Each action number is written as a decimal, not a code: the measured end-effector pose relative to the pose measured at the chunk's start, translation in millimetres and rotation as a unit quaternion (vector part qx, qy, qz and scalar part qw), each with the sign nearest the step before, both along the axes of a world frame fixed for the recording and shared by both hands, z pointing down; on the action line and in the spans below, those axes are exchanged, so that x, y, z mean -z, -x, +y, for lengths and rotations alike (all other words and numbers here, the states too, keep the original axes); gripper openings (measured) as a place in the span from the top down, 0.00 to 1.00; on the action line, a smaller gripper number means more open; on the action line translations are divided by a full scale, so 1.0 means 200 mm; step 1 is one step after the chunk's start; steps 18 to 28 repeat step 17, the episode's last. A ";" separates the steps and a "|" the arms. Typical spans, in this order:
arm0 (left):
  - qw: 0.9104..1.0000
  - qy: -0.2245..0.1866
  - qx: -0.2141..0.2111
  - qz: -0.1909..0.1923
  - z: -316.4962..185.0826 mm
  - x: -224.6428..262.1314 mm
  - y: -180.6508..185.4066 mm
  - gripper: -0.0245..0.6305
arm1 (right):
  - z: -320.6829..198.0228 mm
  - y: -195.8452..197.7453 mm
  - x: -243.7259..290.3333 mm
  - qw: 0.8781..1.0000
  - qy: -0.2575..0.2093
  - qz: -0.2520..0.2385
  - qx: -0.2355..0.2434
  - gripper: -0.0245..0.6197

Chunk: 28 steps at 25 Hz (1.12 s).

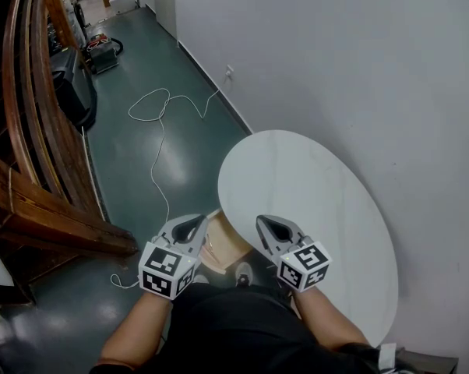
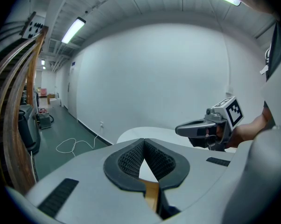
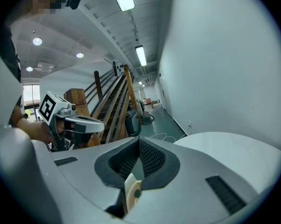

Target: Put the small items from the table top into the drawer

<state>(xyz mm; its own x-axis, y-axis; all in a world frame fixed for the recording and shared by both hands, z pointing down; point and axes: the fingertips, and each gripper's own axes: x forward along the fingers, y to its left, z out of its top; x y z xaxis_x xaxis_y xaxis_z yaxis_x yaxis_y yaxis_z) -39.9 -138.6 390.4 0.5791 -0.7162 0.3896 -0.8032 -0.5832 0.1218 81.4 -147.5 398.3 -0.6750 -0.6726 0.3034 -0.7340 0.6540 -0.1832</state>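
White round table (image 1: 320, 209) stands before you against the wall (image 1: 336, 53). Your left gripper (image 1: 194, 224) and right gripper (image 1: 269, 224) hang side by side at its near edge, jaws together, holding nothing. Wooden drawer (image 1: 223, 248) shows between them, below the rim.

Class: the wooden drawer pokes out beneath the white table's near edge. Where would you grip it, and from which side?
Probably the drawer's exposed front edge, approached from the person's side, below the table rim. Only that end sticks out; the rest lies hidden under the top. No handle can be made out.
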 end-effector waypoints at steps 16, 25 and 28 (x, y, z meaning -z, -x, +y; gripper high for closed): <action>1.000 0.000 0.001 -0.001 0.00 0.00 0.00 0.94 | 0.01 0.00 0.00 1.000 -0.001 0.001 0.001 0.95; 1.000 0.000 0.001 -0.001 0.00 0.00 0.00 0.94 | 0.01 0.00 -0.01 1.000 0.000 0.000 0.001 0.95; 1.000 0.000 0.001 -0.001 0.00 0.00 0.00 0.94 | 0.01 0.00 -0.01 1.000 0.000 0.000 0.001 0.95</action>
